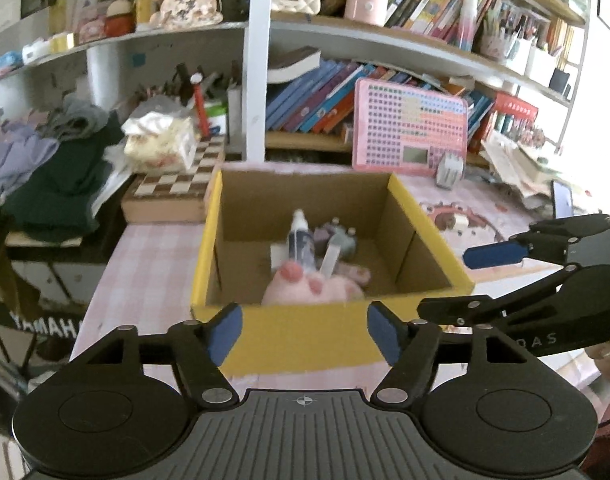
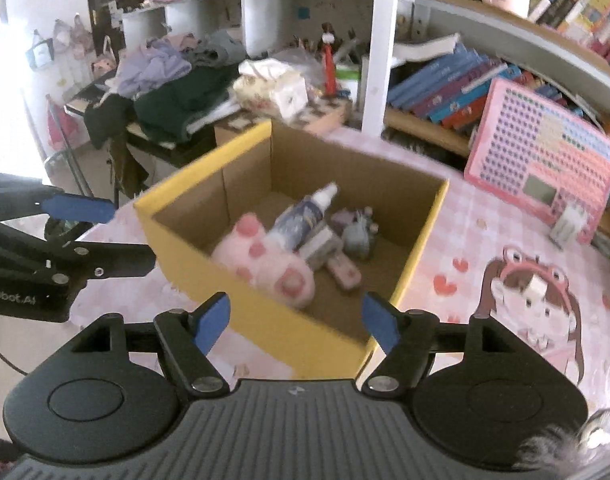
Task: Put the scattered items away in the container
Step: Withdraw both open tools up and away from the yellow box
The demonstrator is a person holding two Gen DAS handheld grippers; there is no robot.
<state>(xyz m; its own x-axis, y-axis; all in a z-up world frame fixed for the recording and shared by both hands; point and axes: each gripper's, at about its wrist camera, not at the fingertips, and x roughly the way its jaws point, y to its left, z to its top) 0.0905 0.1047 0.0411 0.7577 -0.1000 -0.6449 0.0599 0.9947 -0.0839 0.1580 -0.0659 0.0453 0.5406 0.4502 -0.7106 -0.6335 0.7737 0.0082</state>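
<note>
Both my claws, left (image 1: pixel 304 334) and right (image 2: pixel 296 325), hang wide and empty just before the box (image 1: pixel 429 216). In the box lie a soft plush (image 2: pixel 265 264), best pinched mid-body, and a slick, rigid bottle (image 2: pixel 305 216).

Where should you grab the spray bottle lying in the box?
Grip the spray bottle across its round middle, coming down from above. It lies tilted on the pink plush paw, cap up toward the back, and the box walls block sideways reaches.

The yellow box (image 2: pixel 289 332) stands open-topped, its right half bare beside the plush paw (image 2: pixel 265 264).
</note>
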